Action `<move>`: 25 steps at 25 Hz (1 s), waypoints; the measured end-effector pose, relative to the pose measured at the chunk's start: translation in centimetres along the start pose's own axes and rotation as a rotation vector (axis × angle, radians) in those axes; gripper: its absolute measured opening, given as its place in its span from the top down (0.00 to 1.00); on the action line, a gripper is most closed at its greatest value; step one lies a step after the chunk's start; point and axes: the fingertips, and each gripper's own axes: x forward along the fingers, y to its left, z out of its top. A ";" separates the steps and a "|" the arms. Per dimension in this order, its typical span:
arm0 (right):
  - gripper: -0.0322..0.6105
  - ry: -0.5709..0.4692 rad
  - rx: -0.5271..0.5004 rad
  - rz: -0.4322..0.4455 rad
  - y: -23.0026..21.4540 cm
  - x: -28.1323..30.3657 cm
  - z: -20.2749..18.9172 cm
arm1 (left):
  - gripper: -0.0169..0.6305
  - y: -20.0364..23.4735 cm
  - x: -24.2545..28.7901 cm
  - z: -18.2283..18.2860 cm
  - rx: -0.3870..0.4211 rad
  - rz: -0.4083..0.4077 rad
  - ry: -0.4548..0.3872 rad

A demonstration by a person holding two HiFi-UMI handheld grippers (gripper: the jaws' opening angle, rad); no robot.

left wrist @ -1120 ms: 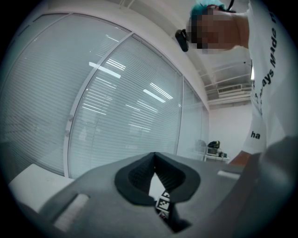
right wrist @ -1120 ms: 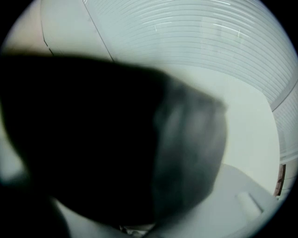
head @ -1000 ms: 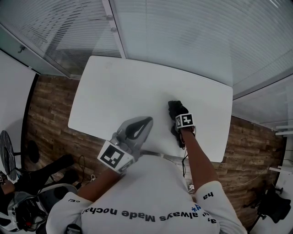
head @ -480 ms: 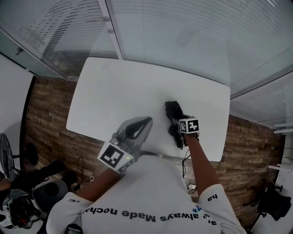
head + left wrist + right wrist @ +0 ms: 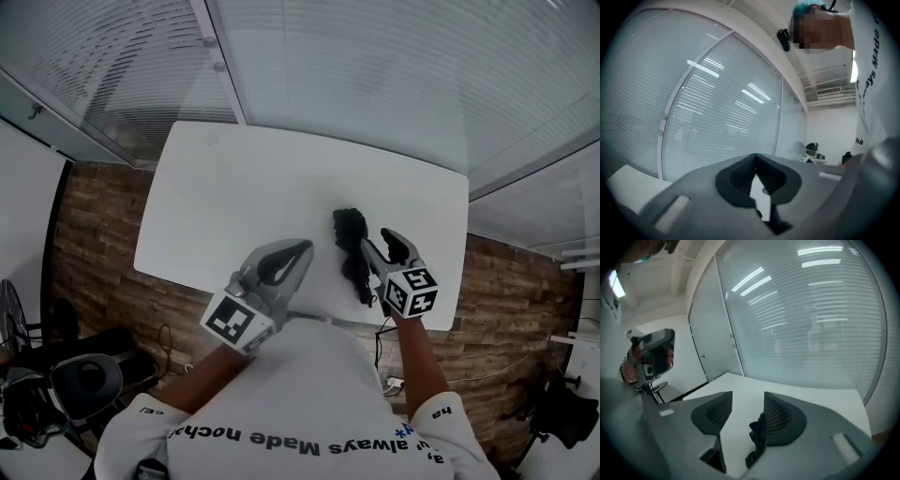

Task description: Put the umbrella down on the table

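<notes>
The folded black umbrella (image 5: 352, 251) lies on the white table (image 5: 244, 187) near its front edge, with nothing touching it. My right gripper (image 5: 383, 244) hangs just right of and above it, open; its jaws have just been closing a little, with nothing gripped. In the right gripper view the umbrella (image 5: 757, 440) lies on the table (image 5: 820, 397) below the gap of the right gripper (image 5: 747, 398). My left gripper (image 5: 302, 247) hovers over the front edge, left of the umbrella, shut and empty. In its own view the tips of the left gripper (image 5: 755, 157) meet.
Glass walls with blinds (image 5: 375, 75) run behind the table. Wood-plank floor (image 5: 94, 234) shows at left and right. A black chair (image 5: 80, 380) and gear stand at lower left. Cables (image 5: 384, 380) hang below the table's front edge.
The right gripper has let go of the umbrella and risen toward the camera, moving slightly right, its jaws narrowing. The umbrella stays on the table. The left gripper has kept still.
</notes>
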 end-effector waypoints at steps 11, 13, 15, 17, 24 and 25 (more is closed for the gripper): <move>0.72 -0.362 -0.232 0.000 8.4 -8.2 10.7 | 0.97 -0.1 0.8 1.0 0.020 -0.016 -0.016; 0.74 -0.393 -0.219 0.007 9.4 -9.1 11.4 | 0.97 -0.1 0.9 1.4 0.024 -0.017 -0.025; 0.77 -0.416 -0.221 0.005 10.2 -10.0 11.8 | 0.97 -0.2 0.9 1.7 0.032 -0.020 -0.033; 0.82 -0.432 -0.235 0.003 10.9 -10.6 12.2 | 0.97 -0.2 0.9 1.9 0.034 -0.021 -0.037; 0.94 -0.450 -0.250 -0.005 11.6 -11.4 12.4 | 0.97 -0.4 1.0 2.0 0.023 -0.025 -0.042; 0.95 -0.445 -0.251 -0.004 11.6 -11.4 12.4 | 0.97 -0.5 1.1 2.1 0.013 -0.026 -0.038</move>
